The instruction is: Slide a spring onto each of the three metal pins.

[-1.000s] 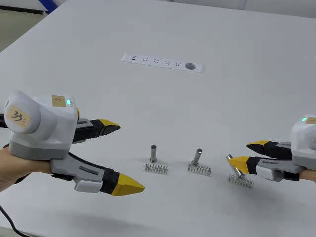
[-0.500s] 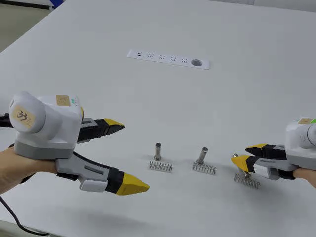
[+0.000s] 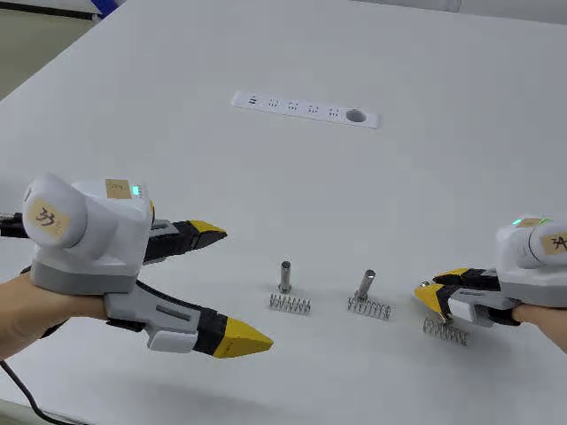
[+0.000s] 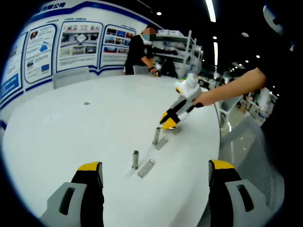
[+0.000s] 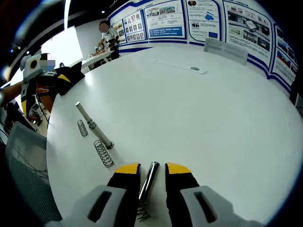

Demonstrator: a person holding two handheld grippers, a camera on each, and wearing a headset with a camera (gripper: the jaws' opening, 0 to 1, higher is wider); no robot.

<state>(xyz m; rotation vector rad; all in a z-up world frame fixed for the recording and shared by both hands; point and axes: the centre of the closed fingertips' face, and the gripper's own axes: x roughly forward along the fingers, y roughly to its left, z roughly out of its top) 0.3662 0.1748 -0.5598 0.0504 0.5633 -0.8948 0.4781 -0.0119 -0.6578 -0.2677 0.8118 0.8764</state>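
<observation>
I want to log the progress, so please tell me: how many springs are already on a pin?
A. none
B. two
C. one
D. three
A: the left spring, the middle spring and the right spring all lie flat on the table, beside the pins, not on them.
</observation>
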